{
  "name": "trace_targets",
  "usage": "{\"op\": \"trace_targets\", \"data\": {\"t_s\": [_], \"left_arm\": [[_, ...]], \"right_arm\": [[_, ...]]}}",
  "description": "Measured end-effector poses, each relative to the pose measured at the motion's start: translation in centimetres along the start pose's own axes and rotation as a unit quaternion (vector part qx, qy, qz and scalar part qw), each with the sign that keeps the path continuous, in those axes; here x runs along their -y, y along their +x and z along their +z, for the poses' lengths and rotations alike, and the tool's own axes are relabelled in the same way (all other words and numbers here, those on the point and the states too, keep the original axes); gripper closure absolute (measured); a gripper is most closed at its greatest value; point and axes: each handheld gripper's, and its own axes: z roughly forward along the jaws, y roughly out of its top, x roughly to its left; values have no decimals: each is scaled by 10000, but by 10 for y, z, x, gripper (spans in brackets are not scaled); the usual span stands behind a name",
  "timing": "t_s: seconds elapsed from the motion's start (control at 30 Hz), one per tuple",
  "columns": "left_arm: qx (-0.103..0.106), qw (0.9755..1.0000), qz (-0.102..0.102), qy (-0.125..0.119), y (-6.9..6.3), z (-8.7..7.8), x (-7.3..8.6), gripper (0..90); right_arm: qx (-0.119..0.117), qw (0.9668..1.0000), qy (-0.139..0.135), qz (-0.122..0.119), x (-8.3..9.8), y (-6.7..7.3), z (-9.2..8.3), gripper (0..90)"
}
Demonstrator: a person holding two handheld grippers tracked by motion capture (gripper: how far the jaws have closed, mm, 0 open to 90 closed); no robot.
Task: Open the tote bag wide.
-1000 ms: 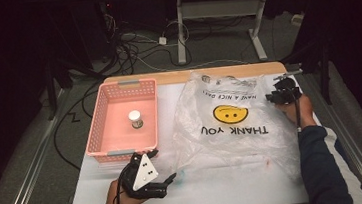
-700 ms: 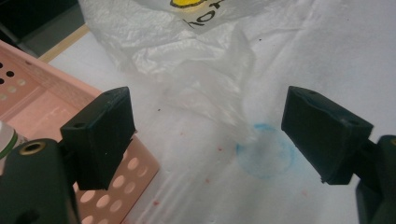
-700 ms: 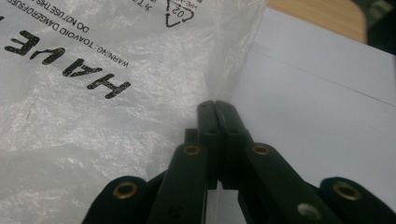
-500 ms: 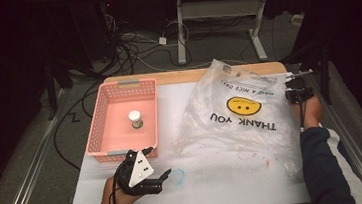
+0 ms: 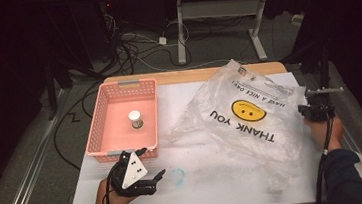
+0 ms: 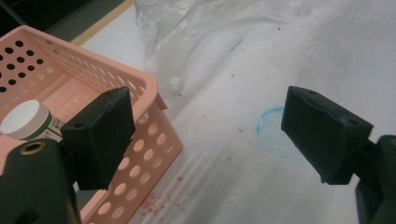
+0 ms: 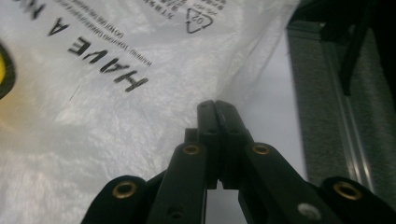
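Now the right gripper (image 5: pixel 306 111) sits at the right edge of the high view, its jaws pressed together on the edge of the plastic bag (image 5: pixel 251 120); in the right gripper view the jaws meet at the middle of the frame, right at the bag's (image 7: pixel 93 112) rim, though whether film is pinched between them is hard to tell. That bag, printed with a yellow smiley and "THANK YOU", lies crumpled across the right half of the white table (image 5: pixel 211 179). Lower left in the high view, the left gripper (image 5: pixel 152 166) rests with jaws spread wide and empty, just below the pink basket (image 5: pixel 101 122). A small white-capped jar (image 5: pixel 135 119) stands inside the basket. Between the left jaws, in the left gripper view, a faint blue ring (image 6: pixel 271 133) marks the table.
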Motion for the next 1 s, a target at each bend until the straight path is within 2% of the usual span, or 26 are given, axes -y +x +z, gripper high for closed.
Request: {"op": "trace_targets", "data": {"t_s": [0.03, 0.07, 0.13, 0.17, 0.2, 0.27, 0.37, 0.43, 0.5, 0.57, 0.63, 0.67, 0.7, 0.73, 0.77, 0.83, 0.87, 0.9, 0.93, 0.97, 1.0], "left_arm": [[-18, 10000, 26, 7, 0, 0, -1, 167], [-29, 10000, 27, -2, 0, 0, -1, 167], [-65, 10000, 14, 0, 1, -1, -1, 167], [-69, 10000, -13, -3, 1, -1, -1, 167], [-76, 10000, -22, 12, 2, -1, 0, 167], [-99, 9999, -74, -21, 3, -3, 1, 167], [-116, 9999, -93, -25, 3, -3, 1, 167], [-117, 9999, -75, -17, 3, -3, 1, 167], [-115, 9999, -74, -20, 3, -3, 1, 167], [-122, 9999, -91, -23, 3, -3, 2, 166], [-103, 9999, -99, -11, 4, -2, 2, 166], [-102, 9999, -88, 1, 4, -1, 2, 166], [-88, 9999, -84, 2, 4, -1, 2, 166], [-77, 9999, -82, 7, 3, 0, 2, 166], [-84, 9999, -66, 16, 3, 0, 2, 165], [-79, 9999, -79, -1, 3, 0, 2, 165], [-87, 9999, -82, 0, 2, 0, 2, 165], [-88, 9999, -85, -1, 2, 0, 2, 165], [-85, 9999, -86, 3, 2, 0, 2, 165], [-95, 9999, -75, 20, 2, 0, 2, 165], [-98, 9999, -72, 30, 1, 0, 2, 166]], "right_arm": [[-174, 9997, 46, -167, 15, 9, -7, 900], [-174, 9997, 46, -167, 15, 9, -7, 900], [-330, 9991, 33, -275, 27, 16, -14, 900], [-473, 9980, 49, -419, 35, 23, -23, 900], [-473, 9980, 49, -419, 35, 23, -23, 900], [-702, 9958, -14, -582, 43, 32, -37, 900], [-721, 9944, -125, -756, 46, 38, -46, 808], [-675, 9939, -304, -818, 44, 41, -54, 751], [-705, 9927, -536, -818, 40, 43, -63, 639], [-635, 9906, -709, -981, 37, 49, -73, 603], [-731, 9870, -834, -1164, 33, 57, -80, 532], [-731, 9870, -834, -1164, 33, 57, -80, 532], [-1039, 9793, -1057, -1380, 31, 68, -87, 502], [-1202, 9750, -1111, -1505, 29, 76, -90, 476], [-1391, 9686, -1179, -1688, 28, 86, -92, 462], [-1771, 9530, -1314, -2079, 28, 108, -97, 453], [-1947, 9456, -1292, -2265, 28, 120, -98, 447], [-1947, 9456, -1292, -2265, 28, 120, -98, 447], [-2160, 9375, -1269, -2416, 28, 131, -98, 446], [-2415, 9242, -1233, -2690, 29, 153, -97, 409], [-2534, 9185, -1178, -2797, 29, 164, -95, 400]]}}
